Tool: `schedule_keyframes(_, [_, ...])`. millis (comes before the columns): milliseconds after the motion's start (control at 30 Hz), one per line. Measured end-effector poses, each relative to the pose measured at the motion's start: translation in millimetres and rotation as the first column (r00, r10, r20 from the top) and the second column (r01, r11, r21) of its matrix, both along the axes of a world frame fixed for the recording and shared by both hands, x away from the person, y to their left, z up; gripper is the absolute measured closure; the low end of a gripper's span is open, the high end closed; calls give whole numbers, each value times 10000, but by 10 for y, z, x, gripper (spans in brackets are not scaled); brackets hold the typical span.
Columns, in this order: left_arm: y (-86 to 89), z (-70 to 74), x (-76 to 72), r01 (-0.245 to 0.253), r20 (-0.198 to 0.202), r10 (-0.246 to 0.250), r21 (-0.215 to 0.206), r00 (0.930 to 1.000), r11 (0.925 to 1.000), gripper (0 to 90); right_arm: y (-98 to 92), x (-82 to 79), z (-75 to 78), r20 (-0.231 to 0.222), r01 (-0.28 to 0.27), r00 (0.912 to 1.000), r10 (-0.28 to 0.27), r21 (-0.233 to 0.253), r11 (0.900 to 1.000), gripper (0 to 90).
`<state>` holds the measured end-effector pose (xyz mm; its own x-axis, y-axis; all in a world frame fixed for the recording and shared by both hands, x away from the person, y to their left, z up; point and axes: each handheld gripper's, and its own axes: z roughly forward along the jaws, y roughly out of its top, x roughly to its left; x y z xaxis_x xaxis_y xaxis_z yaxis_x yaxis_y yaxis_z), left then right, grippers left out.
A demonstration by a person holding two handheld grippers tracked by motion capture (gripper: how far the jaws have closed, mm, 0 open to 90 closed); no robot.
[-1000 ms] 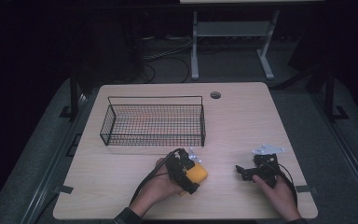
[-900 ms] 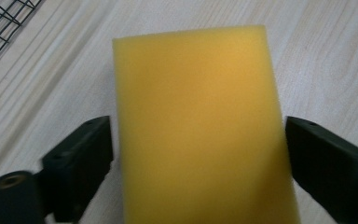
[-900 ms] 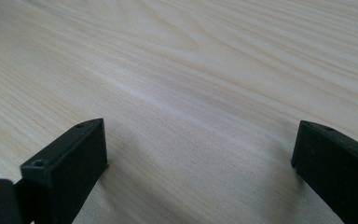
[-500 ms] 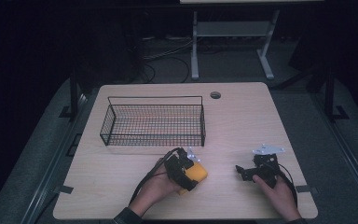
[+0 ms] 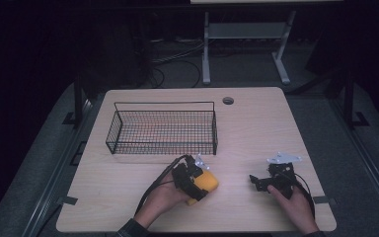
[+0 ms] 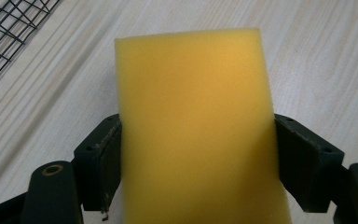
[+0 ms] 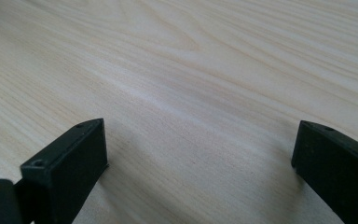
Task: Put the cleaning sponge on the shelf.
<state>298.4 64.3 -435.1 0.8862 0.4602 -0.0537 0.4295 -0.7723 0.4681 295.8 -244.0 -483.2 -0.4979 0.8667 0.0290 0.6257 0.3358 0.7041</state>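
Nearest the person, a yellow sponge point(image 6: 196, 130) is gripped between the jaws of the left gripper point(image 5: 193, 178), pressed on both sides, low over the wooden table point(image 5: 256, 128) at its near edge. Over to the right, the right gripper point(image 5: 271, 180) is held well apart from it, jaws spread wide with only bare tabletop between them. Farther back, just beyond the sponge, a black wire basket point(image 5: 163, 129) is seen standing upright; nothing can be made out inside it.
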Motion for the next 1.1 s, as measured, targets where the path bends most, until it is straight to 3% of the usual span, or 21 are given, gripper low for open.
schedule_keyframes(267, [86, 72, 18, -242, -35, 242, -281, 9997, 9993, 236, 0, 0, 0, -2, 0, 10000, 0, 1, 10000, 25])
schedule_keyframes(633, [198, 213, 59, -199, -77, 197, -407, 9998, 9990, 243, 0, 0, 0, 0, -4, 10000, 4, 3, 10000, 25])
schedule_keyframes(800, [241, 285, 70, -271, -115, 264, -671, 9996, 9974, 245, 0, 0, 0, -3, 1, 10000, -1, 7, 10000, 25])
schedule_keyframes(1100, [307, 435, 139, -196, 27, 198, -655, 9998, 9977, 246, 0, 0, 0, 2, -5, 10000, 5, 2, 10000, 25])
